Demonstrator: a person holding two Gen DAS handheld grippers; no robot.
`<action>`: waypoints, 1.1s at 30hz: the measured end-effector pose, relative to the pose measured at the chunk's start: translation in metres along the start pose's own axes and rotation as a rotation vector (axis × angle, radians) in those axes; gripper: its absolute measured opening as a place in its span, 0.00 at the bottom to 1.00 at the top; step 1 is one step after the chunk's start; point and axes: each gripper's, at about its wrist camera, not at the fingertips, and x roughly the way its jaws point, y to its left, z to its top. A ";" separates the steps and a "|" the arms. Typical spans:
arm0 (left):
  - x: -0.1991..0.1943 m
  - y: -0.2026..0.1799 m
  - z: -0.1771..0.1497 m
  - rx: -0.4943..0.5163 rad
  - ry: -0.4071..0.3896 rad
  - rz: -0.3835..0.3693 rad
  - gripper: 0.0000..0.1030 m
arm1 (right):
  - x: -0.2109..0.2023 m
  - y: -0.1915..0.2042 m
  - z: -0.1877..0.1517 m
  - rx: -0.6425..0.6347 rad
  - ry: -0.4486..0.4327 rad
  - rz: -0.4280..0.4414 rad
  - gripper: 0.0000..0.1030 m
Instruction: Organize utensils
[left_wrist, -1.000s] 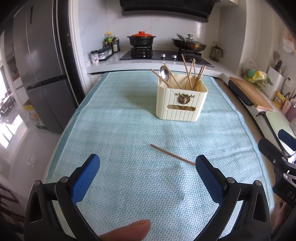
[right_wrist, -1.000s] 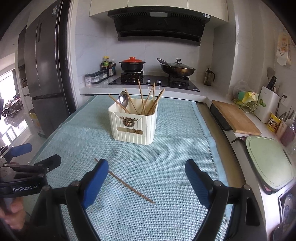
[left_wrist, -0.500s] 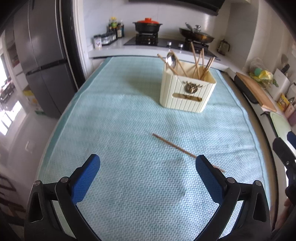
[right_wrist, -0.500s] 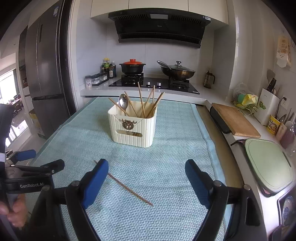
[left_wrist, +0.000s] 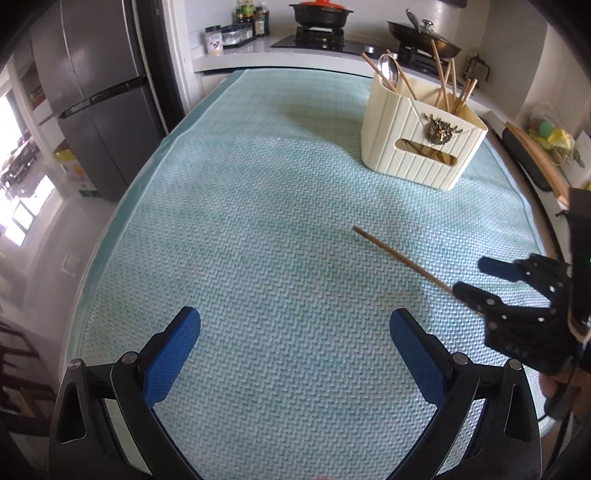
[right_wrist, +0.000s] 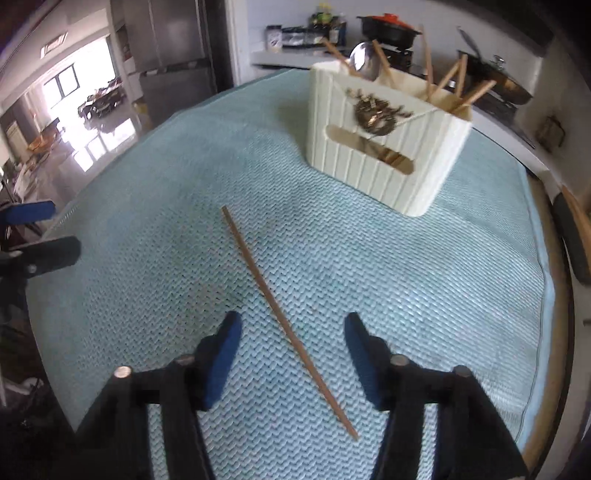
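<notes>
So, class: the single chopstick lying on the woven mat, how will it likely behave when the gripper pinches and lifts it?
The chopstick looks thin, straight and wooden, so probably stiff and light. The right gripper, jaws closing around it but not yet touching, straddles it toward one end; it may tilt when lifted. The textured mat should limit rolling.

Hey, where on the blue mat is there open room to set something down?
The mat lies bare left of the cream holder and ahead of the left gripper. It is crowded at the lone chopstick, where the right gripper is closing around it.

Grey fridge (left_wrist: 99, 96), teal mat (left_wrist: 258, 229) (stove behind)
</notes>
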 end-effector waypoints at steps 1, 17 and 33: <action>0.001 0.003 -0.001 -0.010 0.000 -0.002 0.99 | 0.013 0.003 0.007 -0.032 0.034 0.010 0.43; 0.004 0.027 -0.007 -0.056 0.016 -0.032 0.99 | 0.021 0.016 0.035 -0.072 0.128 0.103 0.06; 0.004 0.017 -0.004 -0.046 0.005 -0.088 0.99 | -0.152 -0.077 0.113 0.191 -0.673 -0.019 0.06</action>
